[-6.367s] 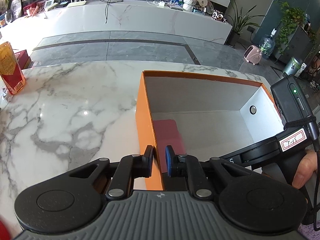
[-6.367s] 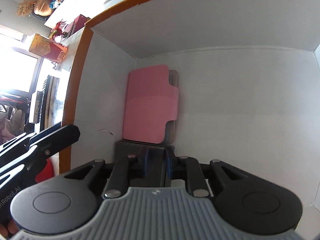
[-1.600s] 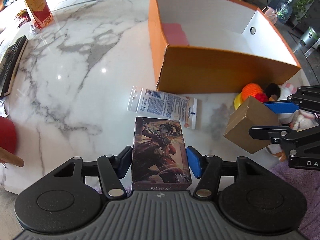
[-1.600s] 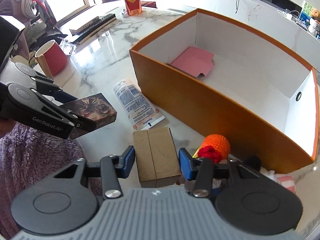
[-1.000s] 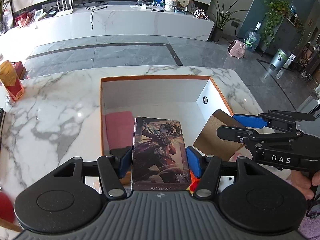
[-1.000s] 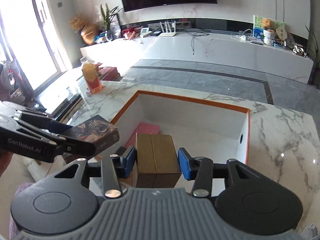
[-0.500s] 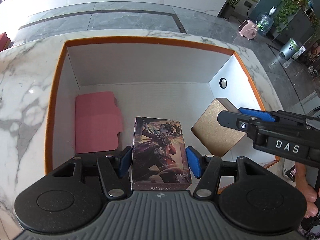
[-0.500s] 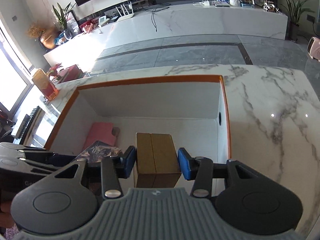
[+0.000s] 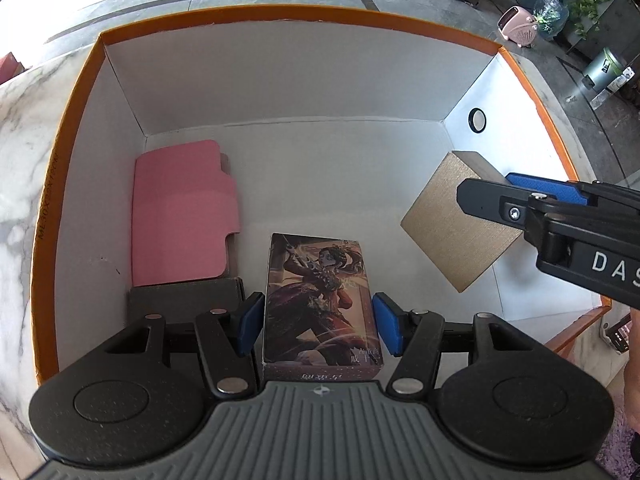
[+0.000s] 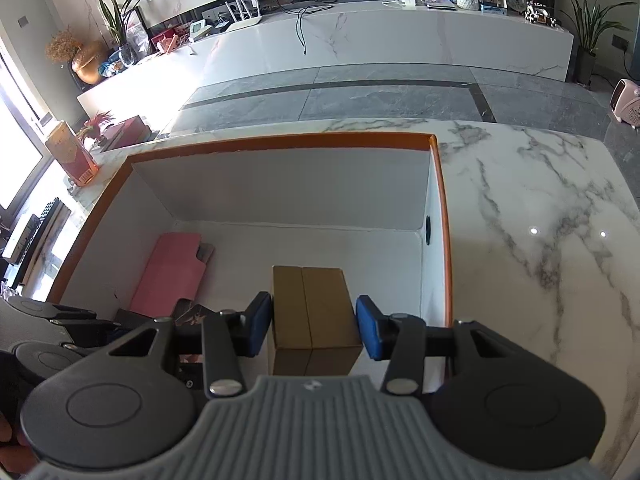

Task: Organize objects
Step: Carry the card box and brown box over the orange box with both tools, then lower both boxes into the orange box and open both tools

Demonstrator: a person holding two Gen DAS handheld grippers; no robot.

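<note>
Here the left gripper [image 9: 319, 328] had its jaws clamped on a card box [image 9: 320, 300], and the right gripper [image 10: 314, 326] gripped a brown box [image 10: 310, 312] at three o'clock, both over the orange box [image 9: 280, 14].

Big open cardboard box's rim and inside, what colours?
Orange rim, white inside; clearest in the left wrist view.

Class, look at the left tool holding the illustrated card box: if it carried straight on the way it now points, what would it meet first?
Probably the white floor of the orange box, just past the illustrated card box held by the left tool; depth is unclear.
</note>
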